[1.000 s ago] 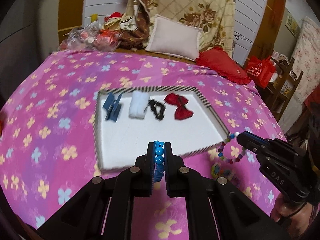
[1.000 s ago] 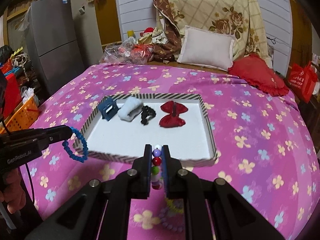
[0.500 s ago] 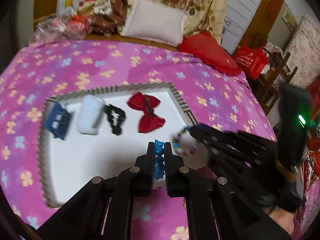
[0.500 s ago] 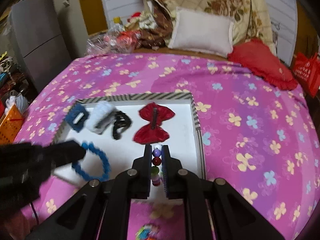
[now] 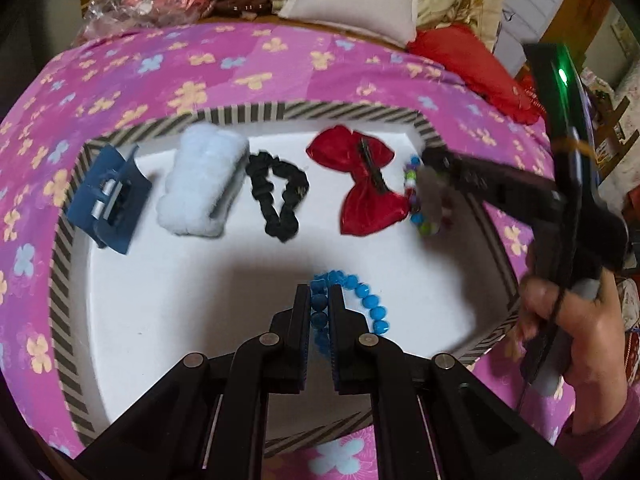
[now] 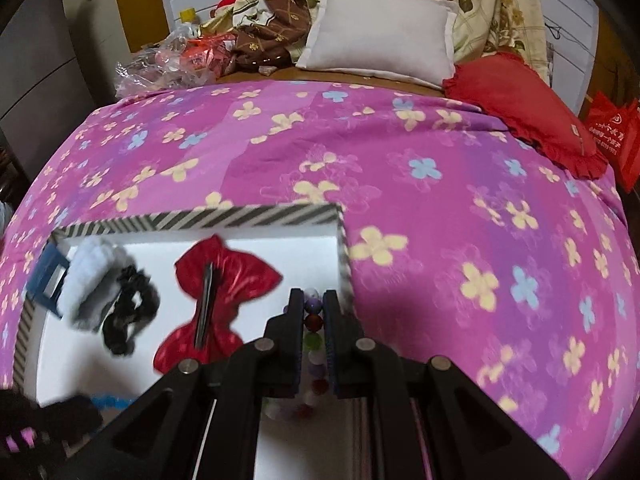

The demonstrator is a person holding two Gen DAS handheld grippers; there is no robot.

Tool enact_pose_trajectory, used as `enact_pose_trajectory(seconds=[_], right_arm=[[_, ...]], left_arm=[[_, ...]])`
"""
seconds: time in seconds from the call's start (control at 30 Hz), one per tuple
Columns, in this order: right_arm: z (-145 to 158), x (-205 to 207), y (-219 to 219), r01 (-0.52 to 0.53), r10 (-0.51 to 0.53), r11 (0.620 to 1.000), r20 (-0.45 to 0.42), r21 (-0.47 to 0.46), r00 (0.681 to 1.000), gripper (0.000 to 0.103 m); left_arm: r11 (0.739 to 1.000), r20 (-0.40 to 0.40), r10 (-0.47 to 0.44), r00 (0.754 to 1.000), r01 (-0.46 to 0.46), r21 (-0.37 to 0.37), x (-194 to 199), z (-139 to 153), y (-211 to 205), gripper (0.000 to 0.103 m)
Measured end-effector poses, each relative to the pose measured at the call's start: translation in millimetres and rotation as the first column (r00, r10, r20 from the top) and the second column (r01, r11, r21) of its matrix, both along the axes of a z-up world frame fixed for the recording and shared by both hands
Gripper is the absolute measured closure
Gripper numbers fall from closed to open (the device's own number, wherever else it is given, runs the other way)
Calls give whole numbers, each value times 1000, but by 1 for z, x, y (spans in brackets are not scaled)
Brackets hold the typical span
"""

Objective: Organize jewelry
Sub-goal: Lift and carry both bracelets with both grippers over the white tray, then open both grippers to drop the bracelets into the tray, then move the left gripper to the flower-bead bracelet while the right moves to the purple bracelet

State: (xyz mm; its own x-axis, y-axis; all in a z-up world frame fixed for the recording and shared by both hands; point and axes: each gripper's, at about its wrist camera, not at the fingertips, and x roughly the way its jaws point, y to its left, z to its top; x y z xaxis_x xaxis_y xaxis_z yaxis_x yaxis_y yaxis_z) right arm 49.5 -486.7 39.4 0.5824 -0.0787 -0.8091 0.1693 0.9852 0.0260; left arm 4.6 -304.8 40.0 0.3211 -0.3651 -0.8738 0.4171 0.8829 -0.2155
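The left tool [image 5: 319,312] is closed on the blue bracelet [image 5: 362,300], whose loop rests on the white floor of the tray [image 5: 60,280] near its front edge, and the right tool [image 6: 313,320] is closed on the mixed bracelet [image 6: 313,322] beside the tray's right edge, so both are probably being lowered for release. The tray, on the bed [image 6: 440,200], holds one blue clip [image 5: 108,204], one white clip [image 5: 202,186], one black scrunchie [image 5: 278,196] and one red bow [image 5: 366,184] in a row along its far edge, which leaves the near floor free for the two bracelets.
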Motion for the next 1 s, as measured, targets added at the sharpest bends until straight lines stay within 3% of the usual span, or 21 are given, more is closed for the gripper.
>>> enact_pose_trajectory(seconds=[0.1,0.2,0.3,0.33,0.4,0.43,0.47,0.53,0.77,1.0], right_arm=[[-1,6,-2,12,-13,1000,20,12,1000,93],[7,-7,-11,18,-22,995,40,97,999,72],[18,-31,-20,15,-25,988,59,151,998,68],[22,-37,-21,27,-35,990,58,139,998,62],[35,-61,-28,33,-43,992,84,122,995,60],[42,-72,-31,37,-49,991,97,126,994,59],[46,-79,-34,43,-56,991,104,130,993,57],[55,-101,-40,55,-73,987,118,152,990,51],[65,-160,-21,26,-43,987,110,157,993,47],[57,-199,28,-17,6,993,92,115,996,43]], left_arm=[[1000,-35,-14,999,15,5,1,-9,-12,103],[999,-83,-35,996,34,-23,-5,-17,-26,103],[995,-110,-62,992,53,-81,-11,-21,-35,103],[990,-141,-79,987,61,-124,-13,-22,-36,103],[980,-199,-108,974,71,-186,-14,-23,-35,97],[977,-218,-113,969,69,-200,-14,-24,-33,85],[975,-215,-107,971,60,-215,-16,-21,-28,75],[974,-188,-97,977,54,-218,-21,-14,-18,67],[986,-135,-39,990,16,-164,-40,2,19,67],[998,50,33,998,-30,-56,-73,30,56,67]])
